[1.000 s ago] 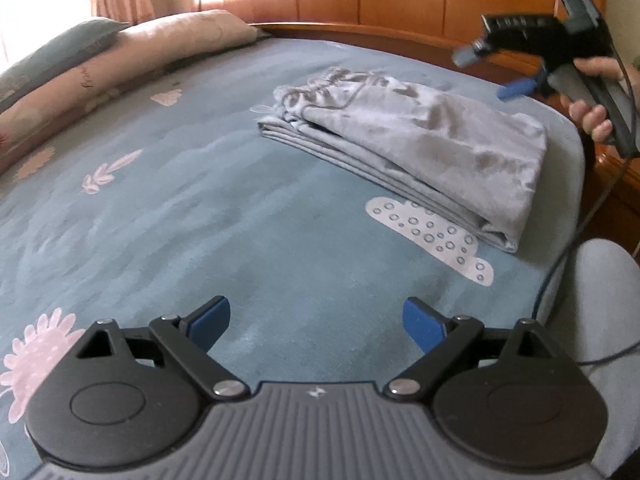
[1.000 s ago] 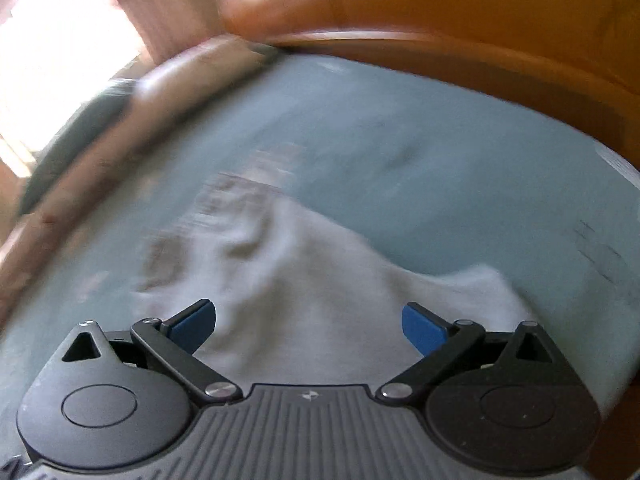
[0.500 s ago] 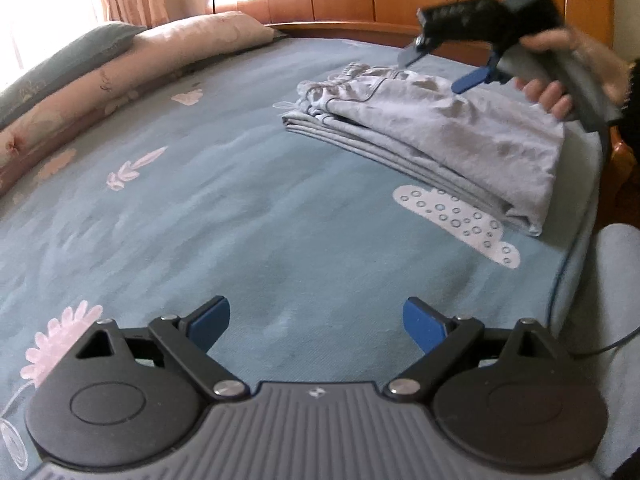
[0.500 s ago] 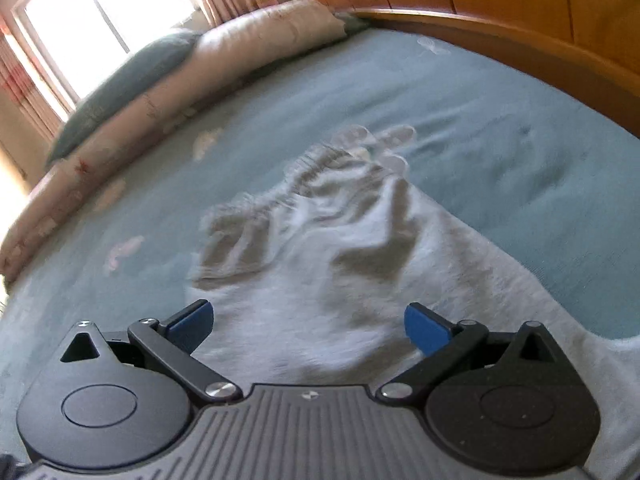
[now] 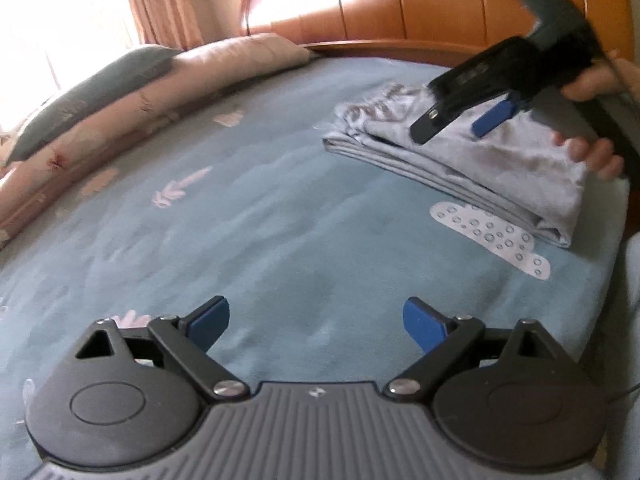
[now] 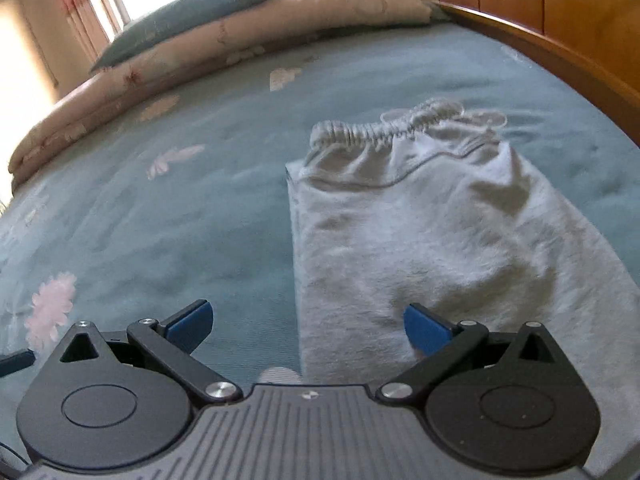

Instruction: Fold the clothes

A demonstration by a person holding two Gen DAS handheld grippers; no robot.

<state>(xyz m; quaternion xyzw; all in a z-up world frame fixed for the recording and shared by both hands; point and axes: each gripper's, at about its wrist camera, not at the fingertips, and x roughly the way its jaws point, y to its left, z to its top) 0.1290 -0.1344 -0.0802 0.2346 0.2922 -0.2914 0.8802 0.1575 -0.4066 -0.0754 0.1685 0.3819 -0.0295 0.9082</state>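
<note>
A folded pair of grey trousers [image 5: 472, 168] with an elastic waistband lies on the blue bedspread [image 5: 260, 232] at the right, near the bed's edge. In the right wrist view the trousers [image 6: 440, 232] fill the right half, waistband away from me. My right gripper [image 6: 306, 326] is open and empty, hovering over the trousers' near left corner. It shows in the left wrist view [image 5: 456, 124], held above the trousers. My left gripper [image 5: 316, 322] is open and empty over bare bedspread, well short of the trousers.
A pink quilt roll [image 5: 132, 120] and a grey-blue pillow [image 6: 188, 12] lie along the far side. A wooden headboard [image 5: 420, 12] stands behind. The bed edge [image 5: 612, 264] drops off at the right, beside the person's leg.
The right gripper has swung in over the trousers and come lower, now looking down their length. The left gripper has shifted slightly, staying open over the bedspread.
</note>
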